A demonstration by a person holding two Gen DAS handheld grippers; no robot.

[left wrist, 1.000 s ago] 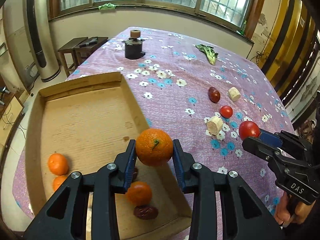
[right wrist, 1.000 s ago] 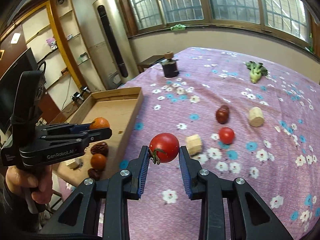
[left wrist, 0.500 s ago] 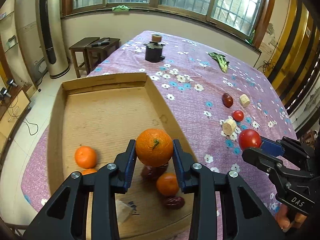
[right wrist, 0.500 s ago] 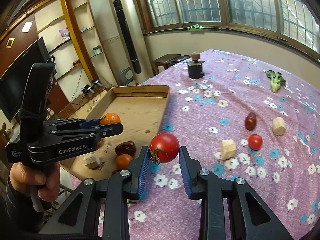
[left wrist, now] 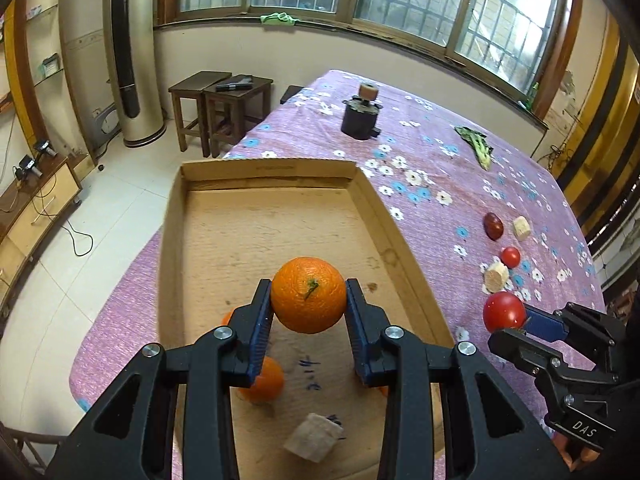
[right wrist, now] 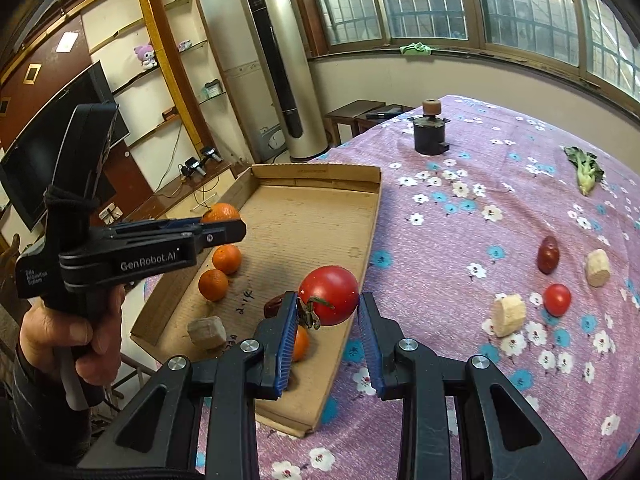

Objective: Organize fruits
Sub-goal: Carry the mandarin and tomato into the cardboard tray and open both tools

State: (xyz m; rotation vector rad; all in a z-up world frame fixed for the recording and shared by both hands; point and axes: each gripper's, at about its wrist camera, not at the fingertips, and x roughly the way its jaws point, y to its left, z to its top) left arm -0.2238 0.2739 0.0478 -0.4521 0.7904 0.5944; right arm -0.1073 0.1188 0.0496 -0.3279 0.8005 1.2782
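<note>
My left gripper (left wrist: pixel 308 306) is shut on an orange (left wrist: pixel 308 294) and holds it above the middle of the cardboard tray (left wrist: pixel 264 172). My right gripper (right wrist: pixel 328 314) is shut on a big red tomato (right wrist: pixel 329 295), held over the tray's right rim (right wrist: pixel 370 240). In the tray lie oranges (right wrist: pixel 227 259) (right wrist: pixel 213 285), a dark date (right wrist: pixel 274 306) and a beige block (right wrist: pixel 207 331). On the cloth lie a small tomato (right wrist: pixel 557 299), a dark red fruit (right wrist: pixel 547 255) and two beige chunks (right wrist: pixel 508 314) (right wrist: pixel 597 268).
A dark canister with a cork top (right wrist: pixel 430 132) stands at the table's far end. A green vegetable (right wrist: pixel 585 168) lies far right. Stools (left wrist: pixel 218 100) and a tall air conditioner (right wrist: pixel 280 76) stand beyond the table. The tray hangs over the table's near-left edge.
Both grippers have moved left with their fruit: the orange now hangs over the tray's middle, and the tomato is over the tray's right rim.
</note>
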